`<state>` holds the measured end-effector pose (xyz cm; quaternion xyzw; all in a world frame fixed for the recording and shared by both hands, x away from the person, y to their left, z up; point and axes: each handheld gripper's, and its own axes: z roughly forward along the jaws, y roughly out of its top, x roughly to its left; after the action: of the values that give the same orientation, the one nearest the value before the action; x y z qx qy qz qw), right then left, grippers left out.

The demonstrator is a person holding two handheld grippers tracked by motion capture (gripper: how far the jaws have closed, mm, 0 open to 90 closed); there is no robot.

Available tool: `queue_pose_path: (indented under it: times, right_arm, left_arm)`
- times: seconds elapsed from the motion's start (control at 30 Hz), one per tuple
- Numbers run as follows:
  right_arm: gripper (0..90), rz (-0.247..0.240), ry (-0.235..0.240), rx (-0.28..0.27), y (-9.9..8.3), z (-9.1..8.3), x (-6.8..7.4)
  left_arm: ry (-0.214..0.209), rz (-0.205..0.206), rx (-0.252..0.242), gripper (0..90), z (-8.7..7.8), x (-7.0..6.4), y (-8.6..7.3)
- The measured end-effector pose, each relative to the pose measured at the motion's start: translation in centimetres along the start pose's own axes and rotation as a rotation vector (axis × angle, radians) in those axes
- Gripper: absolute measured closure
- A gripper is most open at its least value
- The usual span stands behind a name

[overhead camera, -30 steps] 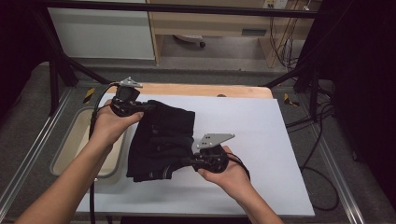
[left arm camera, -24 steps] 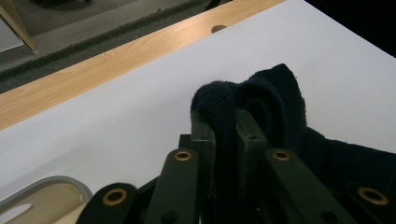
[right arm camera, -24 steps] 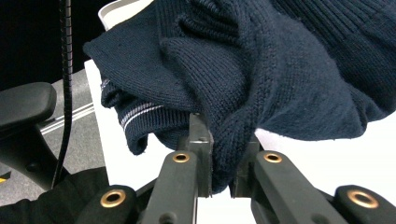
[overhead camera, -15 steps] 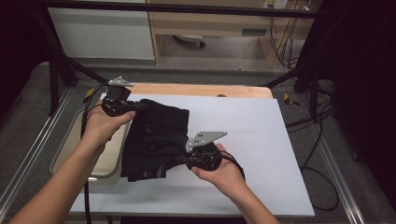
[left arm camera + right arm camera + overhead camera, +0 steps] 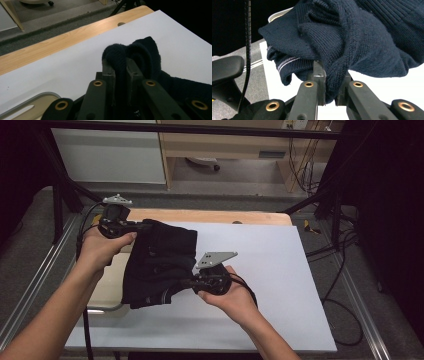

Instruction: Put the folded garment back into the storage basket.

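Observation:
A folded dark navy knitted sweater (image 5: 160, 262) hangs between both grippers, lifted over the left part of the white table top (image 5: 260, 270). My left gripper (image 5: 142, 226) is shut on the sweater's far edge; the knit (image 5: 140, 57) bulges out past its jaws. My right gripper (image 5: 187, 283) is shut on the near edge, where thick folds of knit (image 5: 352, 42) and a pale-striped hem (image 5: 287, 62) sit above its jaws. The sweater's lower left corner droops over the tray.
A beige tray (image 5: 107, 287) lies at the table's left edge, partly under the sweater; its rim (image 5: 30, 100) shows in the left gripper view. A wooden strip (image 5: 220, 216) runs along the table's far edge. Cables trail on the floor at the right (image 5: 340, 270).
Both grippers have carried the sweater leftward, so it now hangs partly over the tray. The grips have not changed.

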<state>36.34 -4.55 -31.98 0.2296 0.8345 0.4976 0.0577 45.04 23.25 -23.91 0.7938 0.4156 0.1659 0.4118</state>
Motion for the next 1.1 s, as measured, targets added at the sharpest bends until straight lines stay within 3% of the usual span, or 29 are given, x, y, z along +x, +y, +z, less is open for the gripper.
queue_pose_path:
  times: [1.1]
  right_arm:
    - [83.0, -0.045, 0.035, -0.036, 4.7, 5.1, 1.3]
  left_arm:
    - [0.093, -0.032, -0.027, 80.5, -4.3, 4.4, -0.3]
